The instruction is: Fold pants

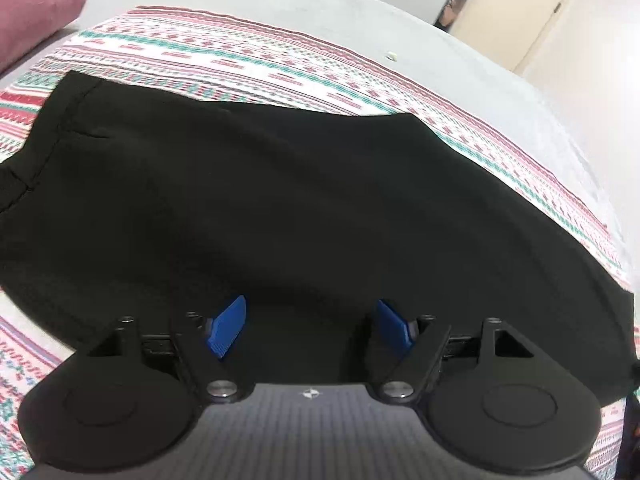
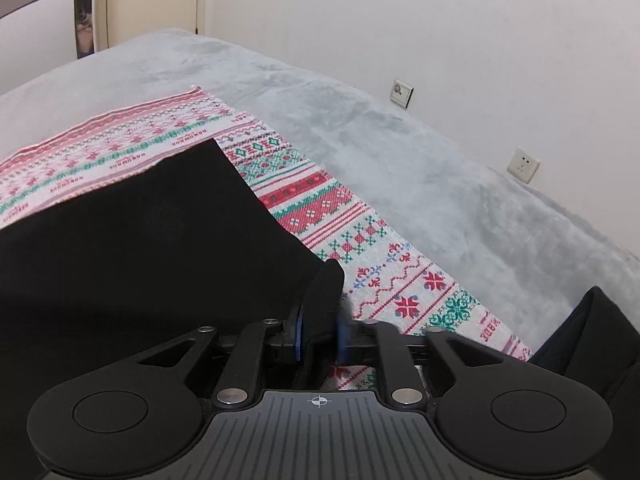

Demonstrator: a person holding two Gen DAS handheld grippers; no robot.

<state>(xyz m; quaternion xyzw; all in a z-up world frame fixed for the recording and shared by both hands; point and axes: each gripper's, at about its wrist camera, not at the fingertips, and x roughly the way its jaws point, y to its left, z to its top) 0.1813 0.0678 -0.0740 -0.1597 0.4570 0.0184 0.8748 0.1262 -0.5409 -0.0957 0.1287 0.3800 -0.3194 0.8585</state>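
Black pants (image 1: 280, 200) spread across patterned cloth (image 1: 240, 52), long axis left-right; right tongs (image 2: 320, 330) pinching their edge at lower centre, nearer; left tongs (image 1: 312, 326) spread above fabric, gripping nothing

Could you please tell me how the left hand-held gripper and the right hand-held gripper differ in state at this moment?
The left hand-held gripper has its jaws spread wide with nothing between the blue pads, above the black pants; the right hand-held gripper has its jaws close together, pinching a fold of the pants' edge. The left sits over the middle of the dark cloth, the right at its border beside the patterned cloth. Both point down at the same garment.
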